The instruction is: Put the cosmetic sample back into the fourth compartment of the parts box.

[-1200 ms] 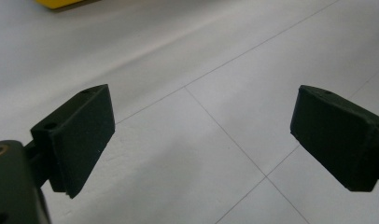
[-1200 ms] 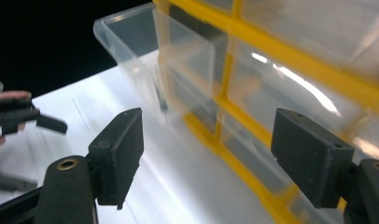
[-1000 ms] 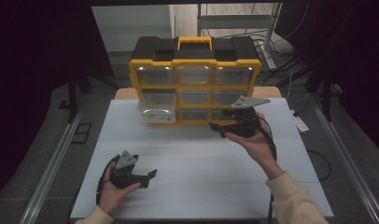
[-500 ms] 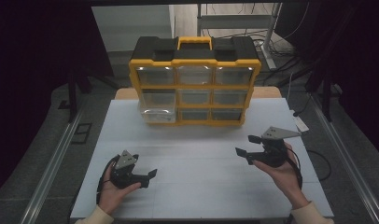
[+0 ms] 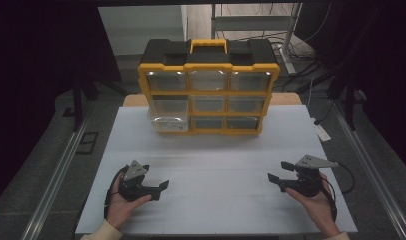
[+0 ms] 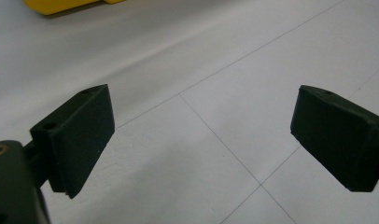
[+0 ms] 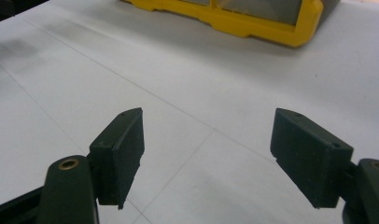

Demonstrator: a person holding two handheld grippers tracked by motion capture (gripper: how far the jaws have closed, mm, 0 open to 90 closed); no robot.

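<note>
Your left tool (image 5: 158, 186) sits low over the near left of the white table (image 5: 216, 150), cradled in your left hand (image 5: 122, 205), jaws spread wide with nothing between them. In the left gripper view the two black pads (image 6: 80, 135) stand well apart over bare white surface crossed by thin seam lines, and a sliver of yellow shows at the top edge.

Your right tool (image 5: 277, 172) is down at the near right of the table, held in your right hand (image 5: 313, 200), grey three-cornered plate on top, jaws pointing in toward the middle. It too is released: in the right gripper view the pads (image 7: 122, 154) gape with only table between them, gripping nothing.

The yellow and black drawer organiser (image 5: 209, 90) stands upright at the far middle of the table, handle on top, three rows of clear drawers facing you. The bottom-left drawer (image 5: 167, 122) juts out a little from the front. In the right gripper view the organiser's yellow base runs along the top, well apart from the jaws. Both tools are well clear of it, one on each side of the table
</note>
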